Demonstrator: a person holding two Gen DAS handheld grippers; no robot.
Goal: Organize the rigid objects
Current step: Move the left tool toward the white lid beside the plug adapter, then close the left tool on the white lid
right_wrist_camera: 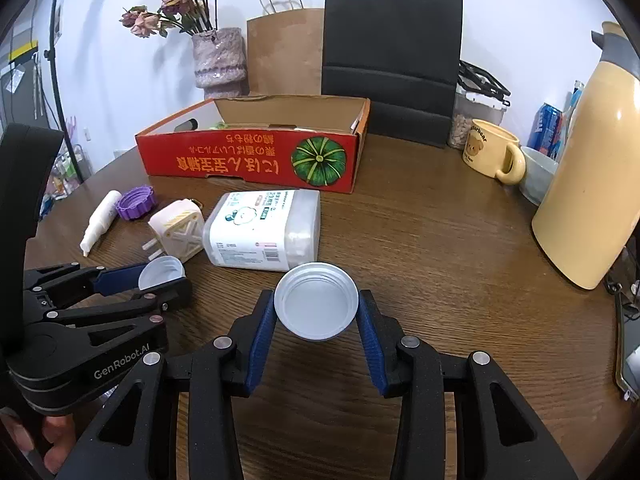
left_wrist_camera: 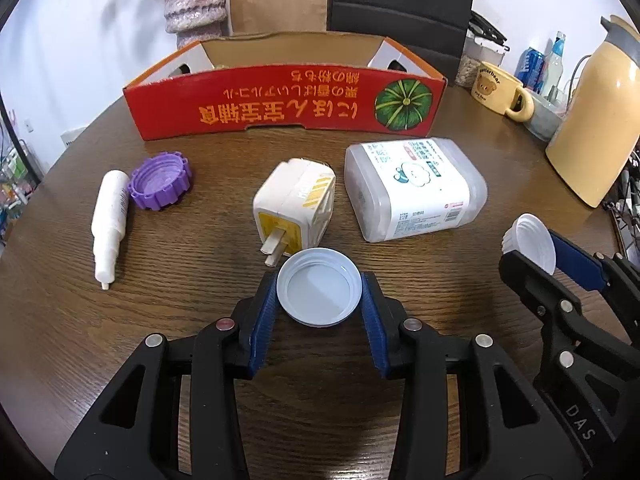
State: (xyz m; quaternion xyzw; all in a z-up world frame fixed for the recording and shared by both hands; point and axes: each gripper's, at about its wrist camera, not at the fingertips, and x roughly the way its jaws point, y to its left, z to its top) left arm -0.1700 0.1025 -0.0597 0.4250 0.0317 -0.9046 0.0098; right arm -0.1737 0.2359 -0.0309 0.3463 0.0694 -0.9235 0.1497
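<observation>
A round, dark wood-grain table (right_wrist_camera: 420,240) stands before a plain white wall (right_wrist_camera: 120,80). At the table's far edge against that wall stand a black paper bag (right_wrist_camera: 392,60), a brown paper bag (right_wrist_camera: 284,52) beside it, and a vase of dried flowers (right_wrist_camera: 218,60).

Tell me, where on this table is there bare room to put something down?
Bare wood lies between the plastic box and the jug, in front of the mug. There is also room near the table edge below the tube. It is crowded from the tube through the purple cap and plug to the box.
</observation>
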